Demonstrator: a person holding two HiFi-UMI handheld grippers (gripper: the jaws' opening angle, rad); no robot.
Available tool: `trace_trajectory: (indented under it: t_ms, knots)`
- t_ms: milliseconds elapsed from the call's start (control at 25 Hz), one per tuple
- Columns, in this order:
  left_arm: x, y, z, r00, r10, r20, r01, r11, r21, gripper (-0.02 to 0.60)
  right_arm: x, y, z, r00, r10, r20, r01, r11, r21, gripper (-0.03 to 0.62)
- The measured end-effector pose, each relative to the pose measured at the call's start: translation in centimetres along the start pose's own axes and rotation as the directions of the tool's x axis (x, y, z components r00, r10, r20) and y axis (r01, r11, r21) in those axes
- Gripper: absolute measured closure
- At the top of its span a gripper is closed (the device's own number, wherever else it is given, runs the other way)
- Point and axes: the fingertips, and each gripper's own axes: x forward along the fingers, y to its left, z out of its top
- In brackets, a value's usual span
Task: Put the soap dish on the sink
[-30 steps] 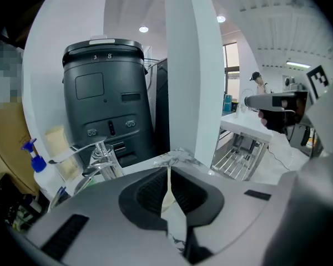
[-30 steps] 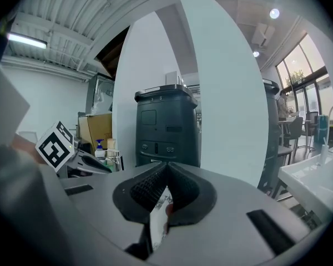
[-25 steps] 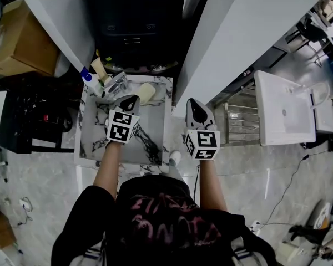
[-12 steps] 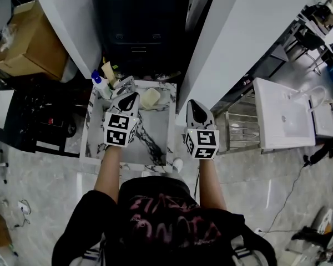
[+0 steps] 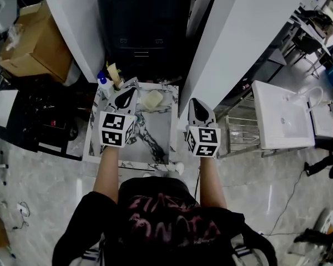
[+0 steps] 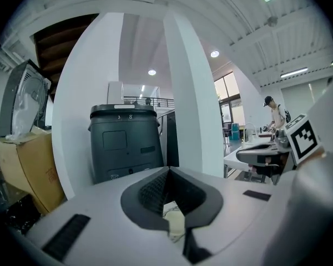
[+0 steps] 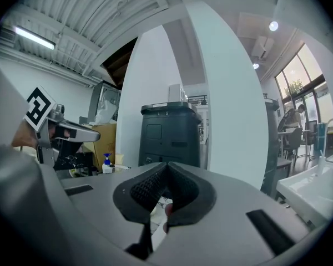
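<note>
The cream soap dish lies at the back of the white-and-black marble sink, right of the faucet. In the head view my left gripper hangs over the sink's back left, its tip just left of the dish and in front of the faucet, jaws shut and empty. A cream patch, probably the soap dish, shows under the left gripper in its own view. My right gripper hovers past the sink's right edge, shut and empty; its own view shows the right gripper closed.
A blue-capped pump bottle and a cream bottle stand at the sink's back left corner. A black bin sits behind the sink between white pillars. A second white basin and a metal rack are to the right.
The head view has shifted, so the sink sits a little further right in frame. My left gripper's tip has crept nearer the faucet. Both grippers stay shut.
</note>
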Motion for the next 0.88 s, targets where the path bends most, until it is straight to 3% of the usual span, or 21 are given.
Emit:
trace_trajectory:
  t_ms: [480, 880]
  knots:
    - [-2.2, 0.4, 2.8, 0.997, 0.039, 0.063, -0.042, 0.998, 0.052, 0.568, -0.9, 0.2, 1.9, 0.999, -0.002, 0.045, 0.003, 1.0, -0.01, 0.585]
    - [-2.6, 0.4, 3.0, 0.996, 0.021, 0.084, -0.024, 0.999, 0.038, 0.568, -0.7, 0.7, 2.7, 0.998, 0.012, 0.056, -0.01, 1.0, -0.027, 0.583]
